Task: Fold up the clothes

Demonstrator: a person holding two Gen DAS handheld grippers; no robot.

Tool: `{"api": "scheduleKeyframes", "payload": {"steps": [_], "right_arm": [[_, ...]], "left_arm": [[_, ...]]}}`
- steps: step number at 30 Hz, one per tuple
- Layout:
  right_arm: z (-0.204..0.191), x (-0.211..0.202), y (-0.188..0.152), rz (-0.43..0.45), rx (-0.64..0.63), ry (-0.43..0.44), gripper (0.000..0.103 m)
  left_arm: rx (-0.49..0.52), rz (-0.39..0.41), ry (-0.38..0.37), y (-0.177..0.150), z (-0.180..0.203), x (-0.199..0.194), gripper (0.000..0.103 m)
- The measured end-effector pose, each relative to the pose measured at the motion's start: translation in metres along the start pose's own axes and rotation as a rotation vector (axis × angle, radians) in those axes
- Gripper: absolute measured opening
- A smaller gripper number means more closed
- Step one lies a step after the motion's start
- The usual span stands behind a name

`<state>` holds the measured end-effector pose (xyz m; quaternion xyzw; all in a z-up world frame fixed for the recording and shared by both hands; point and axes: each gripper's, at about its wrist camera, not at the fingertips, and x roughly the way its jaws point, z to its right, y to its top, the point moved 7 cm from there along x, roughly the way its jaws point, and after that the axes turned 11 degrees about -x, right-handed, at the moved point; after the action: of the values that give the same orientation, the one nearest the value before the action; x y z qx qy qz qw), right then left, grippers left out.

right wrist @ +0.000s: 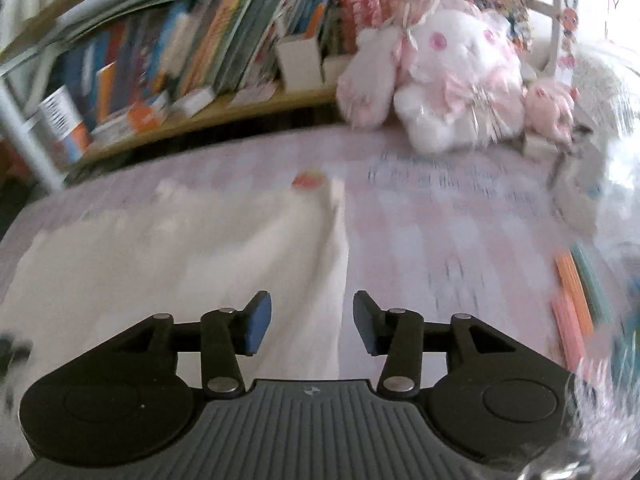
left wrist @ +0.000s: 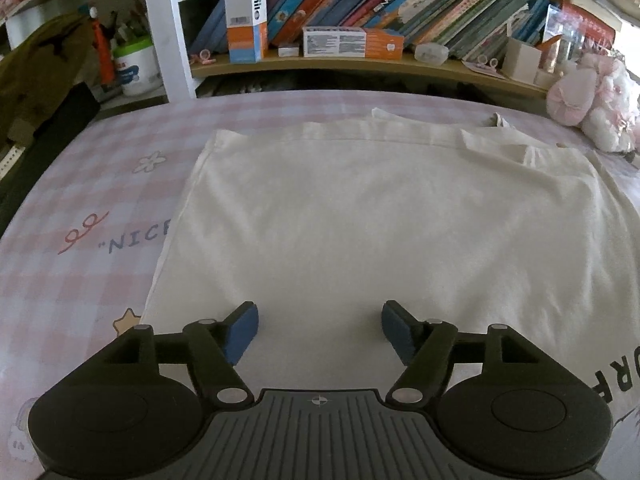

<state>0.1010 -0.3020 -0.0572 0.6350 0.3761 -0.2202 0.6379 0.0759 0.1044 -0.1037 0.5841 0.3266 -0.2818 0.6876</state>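
1. Left wrist view: your left tongs [left wrist: 320,330] stand wide apart with nothing between the blue pads, hovering over the near part of the cream-white cotton garment [left wrist: 360,220]. That garment lies flat on the pink-and-white checked bedsheet [left wrist: 80,184], filling the picture from centre out to 3 o'clock, with a folded-in flap near 1 o'clock. I judge one fold is already laid and you are between grips, so the next move calls for choosing an edge to pinch.

2. Same view, the room: a wooden shelf of leaning picture books [left wrist: 400,4] runs across 12 o'clock, a tall white-and-orange carton [left wrist: 246,16] stands at 11 o'clock, and a white lidded tub [left wrist: 136,66] sits at 10 o'clock.

3. Right wrist view: this picture is blurred by motion. Your right tongs [right wrist: 312,322] are also parted and empty; the garment's right edge [right wrist: 336,240] runs up between them toward 12 o'clock. Cloth lies at 9 o'clock, bare sheet at 3 o'clock.

4. Same view, surroundings: a fluffy pink-and-white plush rabbit [right wrist: 448,68] sits at 1 o'clock beside the shelf, and orange and teal strips [right wrist: 576,292], too smeared to identify, lie at 3 o'clock.

5. Next, I judge, bring both tongs to matching points on one edge, so the fold lands square.
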Motion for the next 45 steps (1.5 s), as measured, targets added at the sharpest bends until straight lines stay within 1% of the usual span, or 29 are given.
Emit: {"api": "scheduleKeyframes", "payload": {"steps": [4, 8, 9, 11, 12, 13, 14, 15, 17, 18, 20, 23, 24, 27, 28, 32, 35, 37, 41, 43, 45], "right_arm": [[-0.015, -0.033, -0.052, -0.064, 0.018, 0.027, 0.048], [-0.024, -0.042, -0.092, -0.117, 0.097, 0.021, 0.048], [-0.026, -0.043, -0.098, -0.116, 0.118, 0.012, 0.047], [-0.031, -0.046, -0.1, -0.117, 0.118, 0.003, 0.043], [-0.034, -0.046, -0.101, -0.122, 0.11, 0.0, 0.035], [-0.037, -0.046, -0.101, -0.127, 0.094, -0.004, 0.03], [-0.041, -0.046, -0.102, -0.133, 0.076, 0.004, 0.018], [-0.044, -0.046, -0.101, -0.136, 0.062, 0.011, 0.014], [-0.047, -0.05, -0.098, -0.123, 0.042, -0.002, 0.012], [-0.047, -0.057, -0.092, -0.094, 0.047, -0.013, 0.011], [-0.045, -0.081, -0.081, -0.008, 0.084, -0.003, 0.011], [-0.047, -0.096, -0.079, 0.005, 0.055, -0.01, 0.011], [-0.046, -0.089, -0.084, -0.028, 0.033, -0.022, 0.011], [-0.036, -0.059, -0.105, -0.127, 0.059, -0.054, 0.011], [-0.035, -0.054, -0.108, -0.138, 0.059, -0.065, 0.011], [-0.041, -0.05, -0.111, -0.134, 0.052, -0.097, 0.012], [-0.043, -0.051, -0.112, -0.135, 0.04, -0.092, 0.012], [-0.042, -0.051, -0.111, -0.132, 0.033, -0.092, 0.012], [-0.043, -0.052, -0.11, -0.122, 0.034, -0.115, 0.012], [-0.044, -0.051, -0.109, -0.121, 0.043, -0.121, 0.013], [-0.045, -0.051, -0.108, -0.124, 0.034, -0.124, 0.013]], "left_arm": [[0.007, 0.003, -0.008, 0.0, -0.001, 0.0, 0.073], [0.005, 0.0, -0.008, 0.001, -0.002, 0.0, 0.077], [0.005, -0.002, -0.009, 0.002, -0.002, 0.001, 0.077], [0.007, -0.002, -0.011, 0.002, -0.003, 0.001, 0.079], [0.007, -0.001, -0.012, 0.002, -0.003, 0.002, 0.079], [0.006, 0.001, -0.011, 0.002, -0.004, 0.003, 0.08], [0.004, 0.003, -0.009, 0.003, -0.004, 0.003, 0.081], [0.003, 0.002, -0.008, 0.003, -0.004, 0.004, 0.081], [0.004, -0.003, -0.011, 0.003, -0.004, 0.004, 0.081], [0.006, -0.006, -0.014, 0.003, -0.005, 0.003, 0.081], [0.01, -0.006, -0.021, 0.002, -0.006, 0.003, 0.082], [0.01, 0.005, -0.023, 0.001, -0.008, 0.002, 0.082], [0.007, 0.007, -0.021, 0.0, -0.008, 0.002, 0.082], [0.013, 0.0, -0.03, 0.0, -0.007, 0.001, 0.082], [0.016, -0.005, -0.034, -0.001, -0.007, 0.001, 0.082], [0.009, -0.026, -0.028, -0.003, -0.011, -0.006, 0.083], [0.002, -0.006, -0.012, -0.006, -0.02, -0.018, 0.083], [-0.004, 0.018, 0.015, -0.008, -0.03, -0.027, 0.083], [-0.055, 0.052, 0.063, -0.01, -0.058, -0.044, 0.083], [-0.092, 0.056, 0.077, -0.011, -0.073, -0.05, 0.082], [-0.124, 0.046, 0.069, -0.015, -0.083, -0.052, 0.082]]}}
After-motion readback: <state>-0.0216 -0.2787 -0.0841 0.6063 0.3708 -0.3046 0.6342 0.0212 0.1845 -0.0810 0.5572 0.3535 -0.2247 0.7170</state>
